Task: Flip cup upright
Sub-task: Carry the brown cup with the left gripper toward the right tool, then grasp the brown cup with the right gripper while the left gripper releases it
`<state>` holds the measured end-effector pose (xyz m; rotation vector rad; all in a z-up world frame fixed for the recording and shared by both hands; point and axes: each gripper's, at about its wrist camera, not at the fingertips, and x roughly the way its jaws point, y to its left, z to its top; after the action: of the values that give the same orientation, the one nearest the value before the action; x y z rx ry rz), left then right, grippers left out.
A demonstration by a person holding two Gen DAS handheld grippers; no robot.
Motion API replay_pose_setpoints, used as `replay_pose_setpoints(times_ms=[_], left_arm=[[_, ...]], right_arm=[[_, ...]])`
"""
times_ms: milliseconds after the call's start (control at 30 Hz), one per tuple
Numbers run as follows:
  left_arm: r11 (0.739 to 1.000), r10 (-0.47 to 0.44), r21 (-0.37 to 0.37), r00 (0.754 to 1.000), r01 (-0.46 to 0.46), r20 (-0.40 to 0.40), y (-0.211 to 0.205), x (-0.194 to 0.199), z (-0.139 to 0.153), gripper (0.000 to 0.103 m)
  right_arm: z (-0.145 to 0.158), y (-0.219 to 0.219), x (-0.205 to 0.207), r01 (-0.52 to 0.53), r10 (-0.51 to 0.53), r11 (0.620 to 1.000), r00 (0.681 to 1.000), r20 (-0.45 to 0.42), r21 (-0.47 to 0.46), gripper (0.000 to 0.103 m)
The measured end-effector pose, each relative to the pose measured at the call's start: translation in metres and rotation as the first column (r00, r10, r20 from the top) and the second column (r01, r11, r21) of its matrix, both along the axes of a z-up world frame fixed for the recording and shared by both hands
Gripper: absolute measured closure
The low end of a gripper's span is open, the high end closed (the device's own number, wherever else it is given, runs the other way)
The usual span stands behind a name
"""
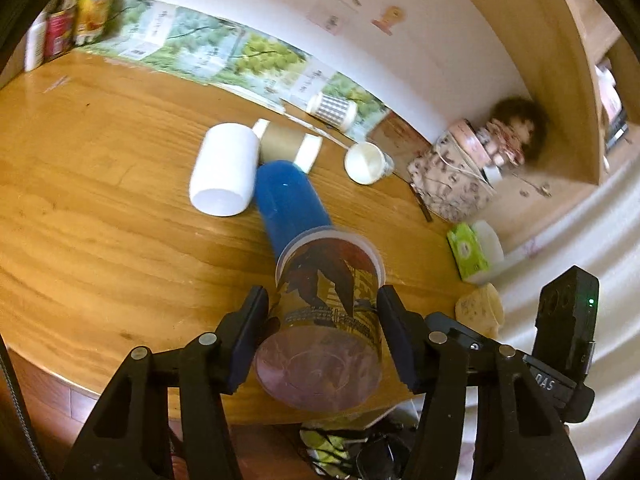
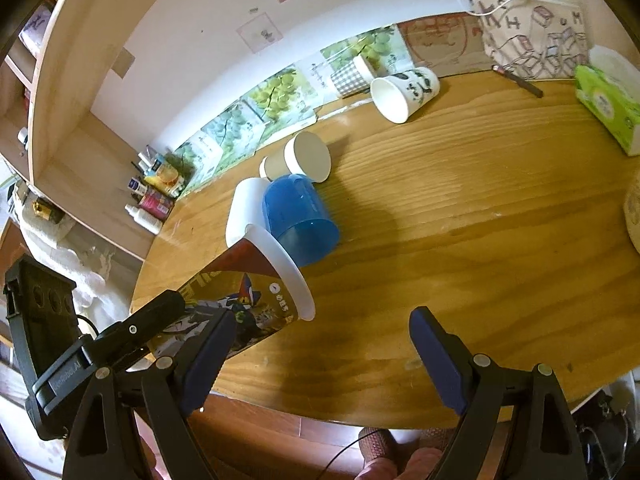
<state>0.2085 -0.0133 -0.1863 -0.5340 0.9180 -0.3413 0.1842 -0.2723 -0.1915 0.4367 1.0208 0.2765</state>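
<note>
My left gripper (image 1: pixel 322 304) is shut on a printed plastic cup (image 1: pixel 324 304) with a red and gold picture. The cup is tilted, its base toward the camera and its rim pointing away over the wooden table (image 1: pixel 100 220). In the right wrist view the same cup (image 2: pixel 256 284) is held at the left, above the table's near edge, with its white rim toward the table's middle. My right gripper (image 2: pixel 324 344) is open and empty just right of that cup, over the table's front edge.
Several cups lie on their sides: a blue cup (image 1: pixel 288 200), a white cup (image 1: pixel 224 168), a brown-sleeved paper cup (image 1: pixel 286 144), a panda cup (image 2: pixel 404 94), a checked cup (image 1: pixel 332 110). A green tissue box (image 2: pixel 608 104) and patterned bag (image 2: pixel 532 36) stand at right.
</note>
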Motion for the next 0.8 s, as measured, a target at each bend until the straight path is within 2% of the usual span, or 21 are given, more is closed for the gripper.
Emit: replay_pose_setpoints(times_ms=[100, 233, 367, 800], left_arm=[[0.999, 0.032, 0.025, 0.999, -0.032, -0.002, -0.003, -0.001, -0.006, 0.045], [0.998, 0.056, 0.014, 0.998, -0.056, -0.006, -0.007, -0.005, -0.011, 0.047], [0.998, 0.052, 0.031, 0.999, -0.052, -0.007, -0.013, -0.010, -0.011, 0.047], [0.993, 0.046, 0.111, 0.992, -0.033, -0.115, -0.031, -0.029, -0.030, 0.048]], right_arm=[[-0.003, 0.000, 0.008, -0.030, 0.030, 1.000, 0.999, -0.014, 0.006, 0.014], [-0.009, 0.000, 0.016, -0.059, 0.060, 0.998, 0.998, -0.033, 0.014, 0.014], [-0.013, -0.001, 0.020, -0.088, 0.088, 0.996, 0.995, -0.049, 0.022, 0.014], [-0.028, 0.000, 0.031, -0.146, 0.169, 0.979, 0.972, -0.162, 0.145, 0.014]])
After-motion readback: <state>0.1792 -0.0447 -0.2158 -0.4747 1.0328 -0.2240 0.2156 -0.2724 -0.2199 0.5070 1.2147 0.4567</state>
